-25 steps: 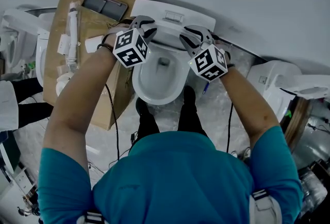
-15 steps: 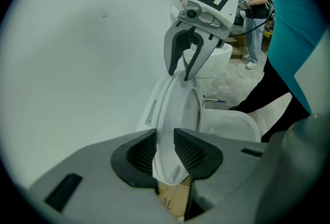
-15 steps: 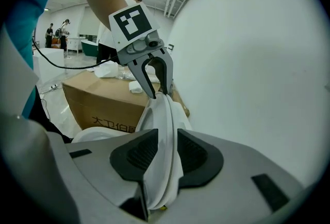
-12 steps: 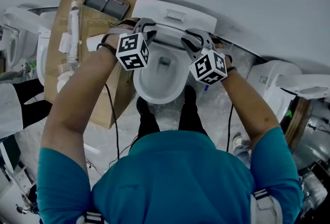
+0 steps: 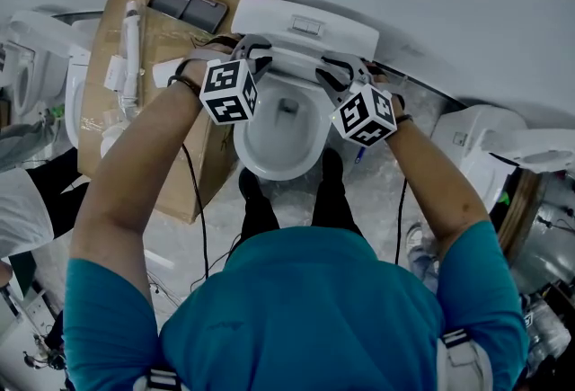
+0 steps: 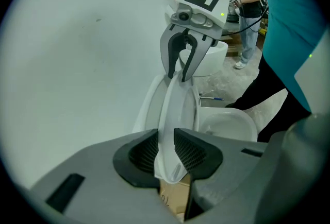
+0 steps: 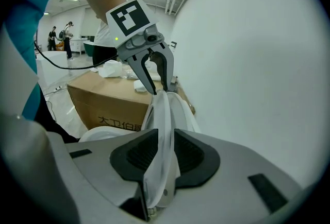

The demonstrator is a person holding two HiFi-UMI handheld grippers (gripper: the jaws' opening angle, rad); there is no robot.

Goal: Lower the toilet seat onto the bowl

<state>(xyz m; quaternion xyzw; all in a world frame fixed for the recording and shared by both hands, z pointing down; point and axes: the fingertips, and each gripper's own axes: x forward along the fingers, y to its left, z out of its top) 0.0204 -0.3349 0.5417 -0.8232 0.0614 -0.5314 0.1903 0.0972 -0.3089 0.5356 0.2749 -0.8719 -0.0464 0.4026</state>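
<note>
**Two tongs clamped on the upright seat**

L gripper [image 6: 166, 155] has its jaws closed on the left edge of the toilet seat [image 6: 174, 107]. R gripper [image 7: 164, 153] pinches the opposite edge, jaws narrow, pads on both faces. Each tong looks straight across the seat at the other.

The seat stands approx upright between the two tongs. The bowl [image 5: 272, 172] is below them on the person's side, and the cistern [image 5: 305, 21] is just beyond them. A second white panel, prob. the lid [image 7: 182, 114], sits right behind the seat on the far side of the R tong. The cardboard box [image 5: 162, 39] lies just outboard of the L tong.

Seat not down yet, so the swing-down looks like the step in hand.

What could go wrong:
- The plastic rim is smooth and curved. If the pads slide as the angle changes, the seat drops and slams on the bowl.
- If the L and R tongs come down at uneven speeds, the seat twists and loads the hinge.
- The lid is close behind, so a jaw tip could catch it and drag it along w/ the seat.
- Tong tips could get pinched btw seat and bowl rim if not released before contact.
</note>
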